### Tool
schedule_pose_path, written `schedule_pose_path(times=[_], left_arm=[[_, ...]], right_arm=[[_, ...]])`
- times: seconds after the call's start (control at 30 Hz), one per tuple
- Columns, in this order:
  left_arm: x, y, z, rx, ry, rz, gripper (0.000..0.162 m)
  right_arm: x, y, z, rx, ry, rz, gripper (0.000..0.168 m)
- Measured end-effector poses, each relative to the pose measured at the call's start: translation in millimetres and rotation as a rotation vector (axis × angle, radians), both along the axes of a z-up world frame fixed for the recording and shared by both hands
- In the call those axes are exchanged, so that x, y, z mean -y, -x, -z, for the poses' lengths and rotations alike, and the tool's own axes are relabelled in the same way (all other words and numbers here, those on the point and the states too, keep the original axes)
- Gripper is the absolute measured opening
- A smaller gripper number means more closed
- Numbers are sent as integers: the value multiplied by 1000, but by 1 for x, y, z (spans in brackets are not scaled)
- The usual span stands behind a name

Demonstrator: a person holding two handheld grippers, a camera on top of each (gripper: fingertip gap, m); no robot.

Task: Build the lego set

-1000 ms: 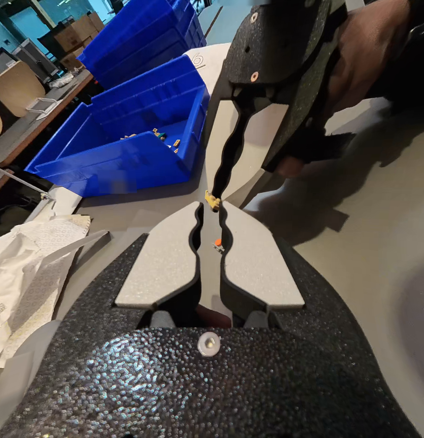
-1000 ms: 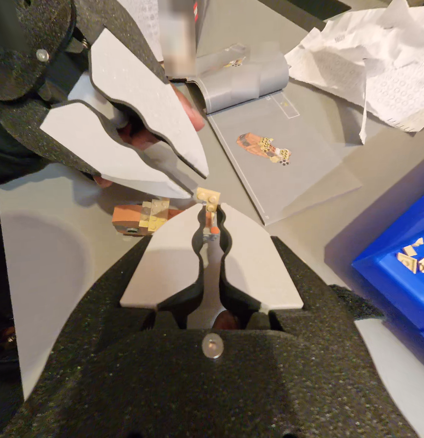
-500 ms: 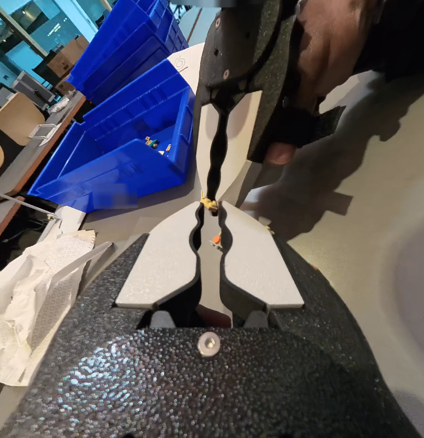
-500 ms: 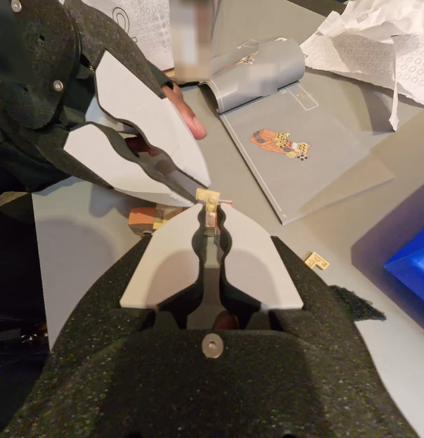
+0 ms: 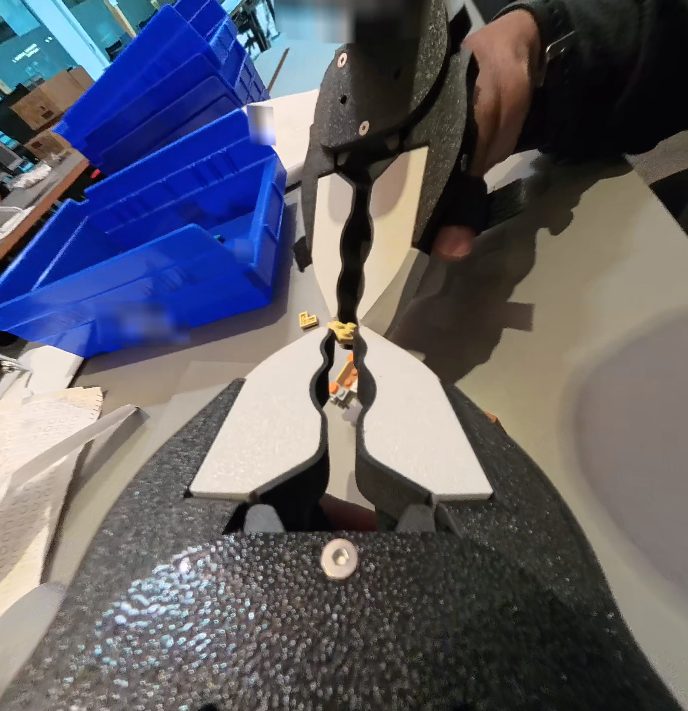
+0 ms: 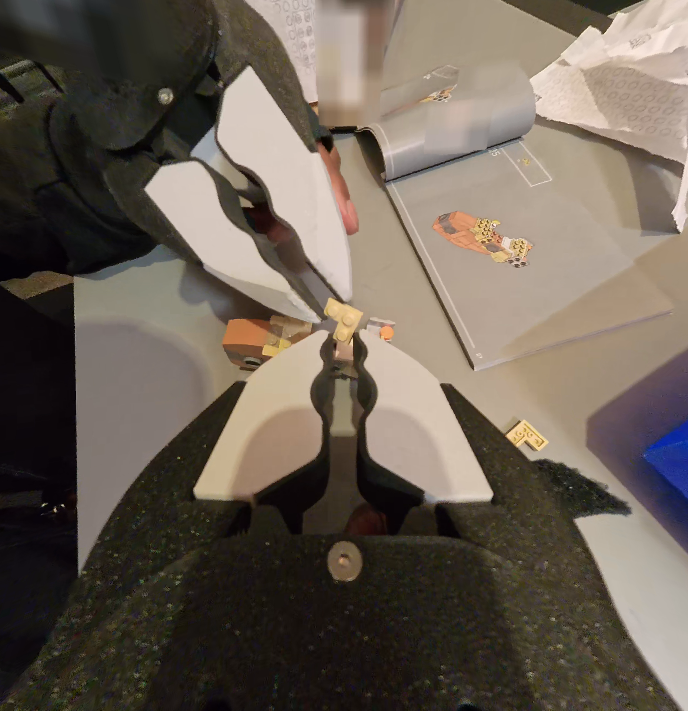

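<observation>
Two grey foam-faced fingers of the left gripper [image 5: 340, 340] stand narrowly parted at frame centre, tips touching a tan studded L-shaped plate [image 5: 341, 330]. Right wrist view: the right gripper [image 6: 340, 338] is clamped on that plate [image 6: 343, 317]; a brown, partly built model [image 6: 258, 338] lies centre-left on the smooth grey table [image 6: 142, 384].

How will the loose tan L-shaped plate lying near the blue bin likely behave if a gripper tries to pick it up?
The tan L-shaped plate lies flat on the grey table, so it probably offers little edge to pinch and may slide when pushed. It looks like thin, rigid plastic, likely very light and stiff. Being flat with studs up, it seems unlikely to roll or tip.
</observation>
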State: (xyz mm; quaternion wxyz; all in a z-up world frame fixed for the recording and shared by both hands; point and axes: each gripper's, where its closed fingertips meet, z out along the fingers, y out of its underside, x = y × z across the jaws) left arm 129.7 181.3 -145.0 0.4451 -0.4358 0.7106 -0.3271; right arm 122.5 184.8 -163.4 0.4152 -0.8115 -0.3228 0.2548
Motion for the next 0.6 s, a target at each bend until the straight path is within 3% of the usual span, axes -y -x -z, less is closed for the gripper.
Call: schedule_pose_path(times=[0.6], left_arm=[[-4,4,12,-24,273,83,7]], right_arm=[[1,2,9,59,-41,-39,11]])
